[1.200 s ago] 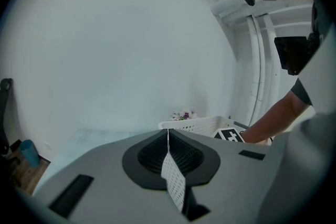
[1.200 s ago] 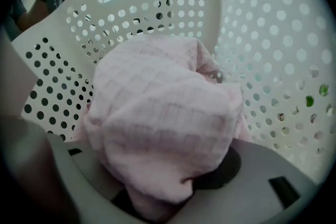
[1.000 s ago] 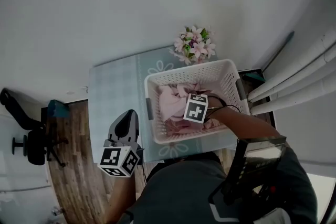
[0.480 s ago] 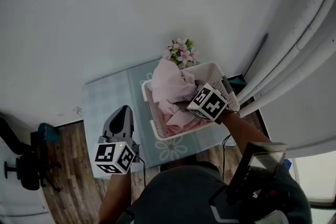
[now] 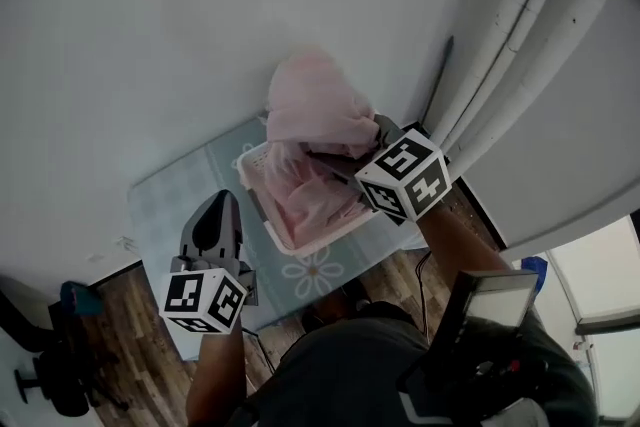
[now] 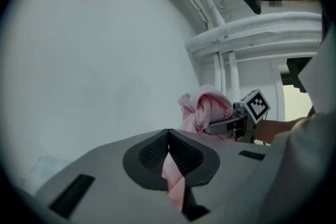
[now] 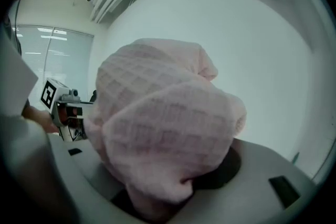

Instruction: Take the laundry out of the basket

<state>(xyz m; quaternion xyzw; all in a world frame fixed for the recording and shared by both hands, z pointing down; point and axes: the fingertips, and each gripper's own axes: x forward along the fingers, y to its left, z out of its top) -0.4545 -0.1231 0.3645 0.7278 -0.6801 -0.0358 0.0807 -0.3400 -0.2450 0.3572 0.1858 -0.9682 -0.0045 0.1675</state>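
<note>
A pink waffle-knit cloth (image 5: 315,110) hangs bunched in the air above the white laundry basket (image 5: 258,207), and my right gripper (image 5: 328,158) is shut on it. In the right gripper view the cloth (image 7: 163,128) fills the jaws and hides the pads. More pink laundry (image 5: 300,200) lies in the basket, with a length trailing up toward the lifted bundle. My left gripper (image 5: 221,199) hovers left of the basket over the table, its jaws together. In the left gripper view its tips (image 6: 168,134) meet and a thin pink strip shows in the slit below them. What the strip is I cannot tell.
The basket stands on a pale blue mat with flower prints (image 5: 170,205) on a small table against a white wall. White pipes (image 5: 500,45) run down at the right. Wooden floor (image 5: 110,335) and an office chair (image 5: 55,385) lie to the lower left.
My right gripper has risen out of the basket, lifting the pink cloth well above the rim. The left gripper has risen a little and stays left of the basket.
</note>
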